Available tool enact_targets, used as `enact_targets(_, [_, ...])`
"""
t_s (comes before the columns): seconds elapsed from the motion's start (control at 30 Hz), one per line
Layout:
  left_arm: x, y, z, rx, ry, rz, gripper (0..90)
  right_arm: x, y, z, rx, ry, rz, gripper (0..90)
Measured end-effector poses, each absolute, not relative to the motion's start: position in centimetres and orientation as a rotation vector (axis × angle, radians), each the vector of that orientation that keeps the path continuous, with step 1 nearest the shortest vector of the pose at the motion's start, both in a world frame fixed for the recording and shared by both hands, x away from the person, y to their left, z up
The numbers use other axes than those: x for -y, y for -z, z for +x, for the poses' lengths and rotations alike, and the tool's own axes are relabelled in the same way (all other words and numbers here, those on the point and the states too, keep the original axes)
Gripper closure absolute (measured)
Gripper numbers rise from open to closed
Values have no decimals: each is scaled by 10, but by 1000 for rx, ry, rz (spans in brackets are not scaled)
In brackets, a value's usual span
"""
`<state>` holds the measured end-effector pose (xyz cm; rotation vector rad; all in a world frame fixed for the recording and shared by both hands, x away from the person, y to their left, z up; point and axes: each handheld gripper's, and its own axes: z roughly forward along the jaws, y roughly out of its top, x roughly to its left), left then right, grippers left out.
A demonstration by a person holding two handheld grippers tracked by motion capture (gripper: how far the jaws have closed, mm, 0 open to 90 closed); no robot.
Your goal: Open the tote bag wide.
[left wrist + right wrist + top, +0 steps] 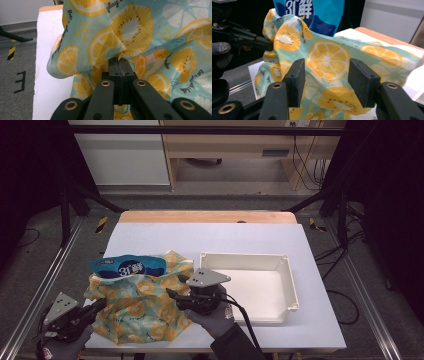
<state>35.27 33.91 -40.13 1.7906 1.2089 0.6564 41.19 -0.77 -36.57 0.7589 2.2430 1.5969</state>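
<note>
Fruit-printed cloth bag (137, 307) lies at the lower left of the desk (215, 240), a blue packet (127, 266) poking out. Left gripper (119, 63) pinches its fabric; right gripper (325, 82) jaws stand spread.

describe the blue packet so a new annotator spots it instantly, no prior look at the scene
Start at the white table and go to its left half, where a teal fruit-print cloth bag lies beside the white tray. The blue packet pokes out of the bag's far end. It is the one glossy, solid blue item, with white print, against the yellow citrus pattern.
</note>
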Motion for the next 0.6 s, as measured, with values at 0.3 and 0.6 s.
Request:
enact_targets(0.3, [-337, 400, 349, -1195, -663, 1780, 900, -3, 363, 399, -2228, -1664, 726, 383])
enact_targets(0.6, [-336, 403, 348, -1191, -647, 1786, 900, -14, 379, 402, -2305, -1540, 733, 880])
